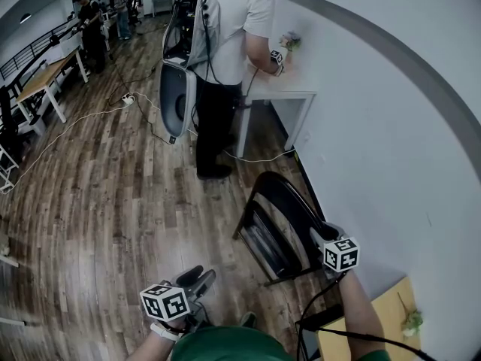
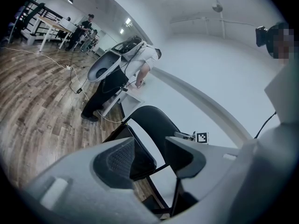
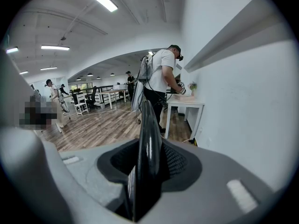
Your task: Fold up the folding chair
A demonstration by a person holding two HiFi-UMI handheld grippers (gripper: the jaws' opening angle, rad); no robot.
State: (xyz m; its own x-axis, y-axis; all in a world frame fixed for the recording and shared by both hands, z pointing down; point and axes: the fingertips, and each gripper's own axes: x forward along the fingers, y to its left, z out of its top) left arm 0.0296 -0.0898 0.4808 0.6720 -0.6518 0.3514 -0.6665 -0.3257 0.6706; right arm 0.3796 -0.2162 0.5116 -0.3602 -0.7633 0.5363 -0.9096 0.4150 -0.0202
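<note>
The right gripper [image 3: 147,168] is clamped on the top edge of the chair [image 1: 283,201]. The left gripper [image 1: 200,277] hangs partly open and empty, apart from the chair.

Black folding chair [image 1: 289,199] — white wall [image 1: 376,119], brown plank-patterned floor [image 1: 113,201].

We see a black folding chair [image 1: 291,201] on the wood floor [image 1: 98,201], just beside the white wall [image 1: 376,126]. The right gripper [image 1: 319,236] is at the top edge of its backrest, touching it. The left gripper [image 1: 199,275] hangs low over the floor, well apart from the chair, with nothing in it. Farther off, a person in a white shirt [image 1: 225,36] with a backpack bends over a white table [image 1: 282,90]. A cable [image 1: 68,130] trails across the floor. A light wooden tabletop [image 1: 383,314] is at bottom right.
</note>
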